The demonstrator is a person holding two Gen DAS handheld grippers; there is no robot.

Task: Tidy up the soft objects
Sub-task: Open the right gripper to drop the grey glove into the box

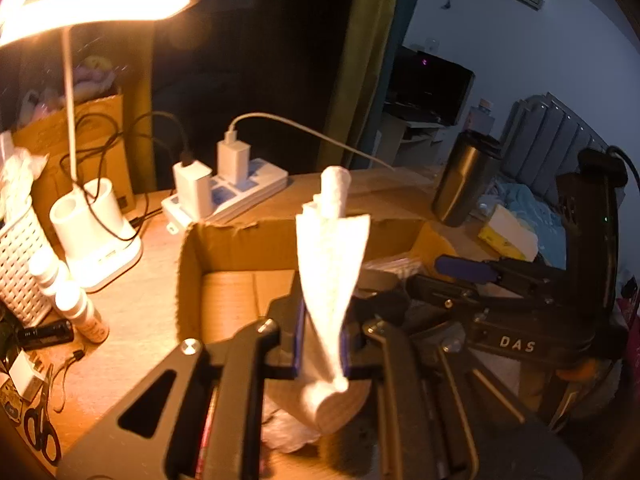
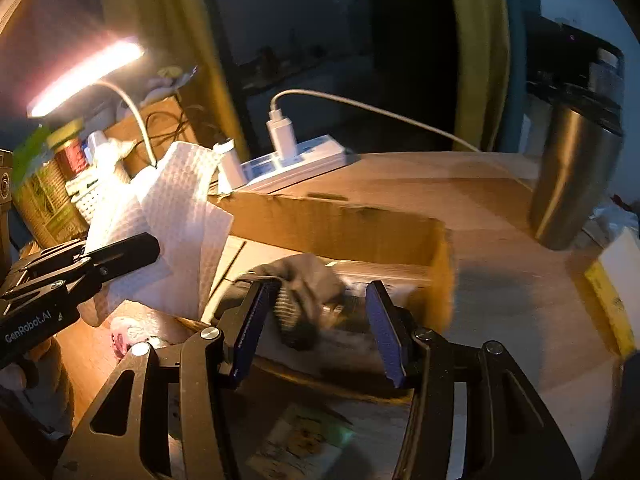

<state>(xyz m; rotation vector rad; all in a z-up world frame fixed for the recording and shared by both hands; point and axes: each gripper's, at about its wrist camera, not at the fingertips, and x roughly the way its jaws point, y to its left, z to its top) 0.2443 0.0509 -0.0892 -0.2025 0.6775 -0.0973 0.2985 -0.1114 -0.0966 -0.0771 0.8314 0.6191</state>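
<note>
My left gripper point(image 1: 323, 344) is shut on a white paper towel point(image 1: 332, 264), which stands up from the jaws above the near edge of an open cardboard box point(image 1: 224, 240). The same towel point(image 2: 168, 224) and left gripper point(image 2: 132, 252) show at the left of the right wrist view. My right gripper point(image 2: 320, 332) is open over the box point(image 2: 340, 220); a dark grey soft cloth point(image 2: 304, 292) lies in the box between and just beyond its blue pads point(image 2: 384, 332), blurred. The right gripper also shows at the right of the left wrist view point(image 1: 472, 270).
A lit desk lamp point(image 1: 96, 236), a white power strip with chargers point(image 1: 228, 192), a white basket point(image 1: 20, 256), small bottles point(image 1: 80, 308) and scissors point(image 1: 40, 432) stand left of the box. A steel tumbler point(image 2: 576, 176) stands at the right on the wooden desk point(image 2: 500, 280).
</note>
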